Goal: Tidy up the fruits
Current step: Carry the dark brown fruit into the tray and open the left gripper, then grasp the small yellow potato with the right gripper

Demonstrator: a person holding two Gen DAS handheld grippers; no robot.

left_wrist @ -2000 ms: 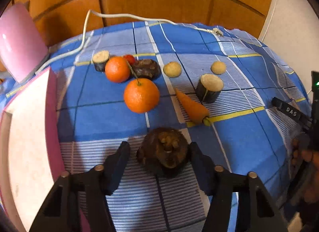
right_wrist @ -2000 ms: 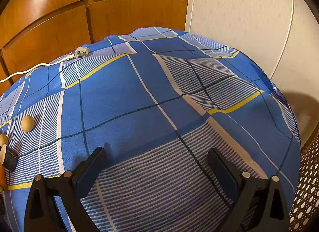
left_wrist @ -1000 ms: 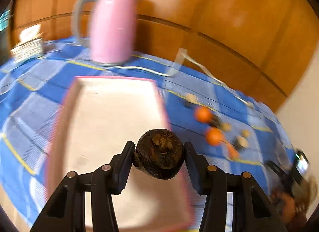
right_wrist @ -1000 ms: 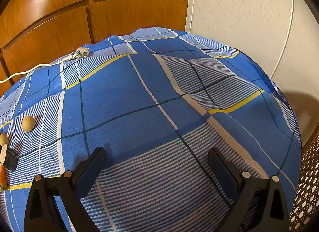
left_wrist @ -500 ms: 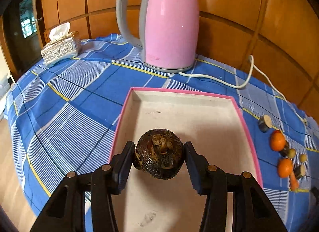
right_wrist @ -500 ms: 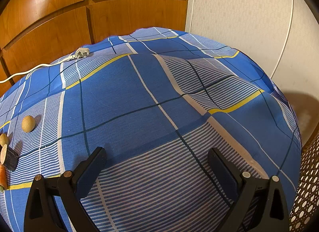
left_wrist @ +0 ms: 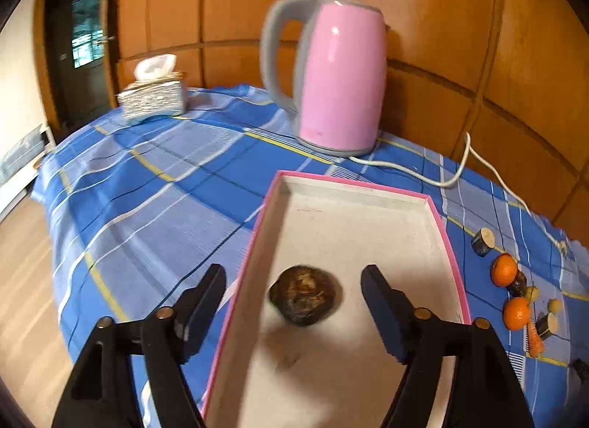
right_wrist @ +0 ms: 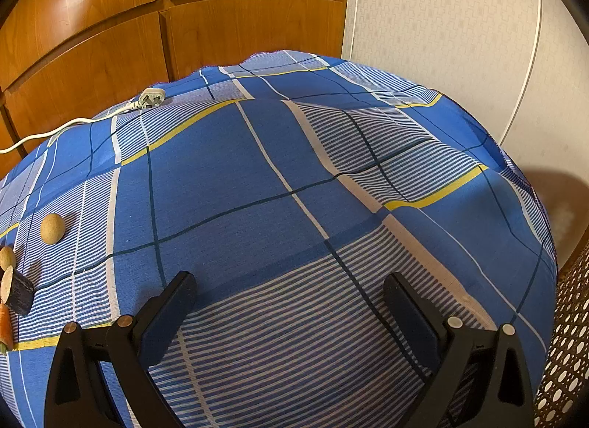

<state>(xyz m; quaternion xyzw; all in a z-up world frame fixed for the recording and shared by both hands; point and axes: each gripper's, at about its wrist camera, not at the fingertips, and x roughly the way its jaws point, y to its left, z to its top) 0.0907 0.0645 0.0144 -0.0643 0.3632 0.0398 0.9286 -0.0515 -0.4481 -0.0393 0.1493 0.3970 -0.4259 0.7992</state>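
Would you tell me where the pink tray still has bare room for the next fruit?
The tray is bare everywhere except around the dark round fruit; its end nearest the kettle is free. Outside its right rim, the oranges cluster is crowded.

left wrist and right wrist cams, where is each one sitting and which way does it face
Left wrist: on the left gripper, angled down at the dark round fruit in the pink tray; its open jaws show.
Right wrist: on the right gripper, angled down at bare blue tablecloth; open jaws show.
Shared: tablecloth, carrot, white cord.
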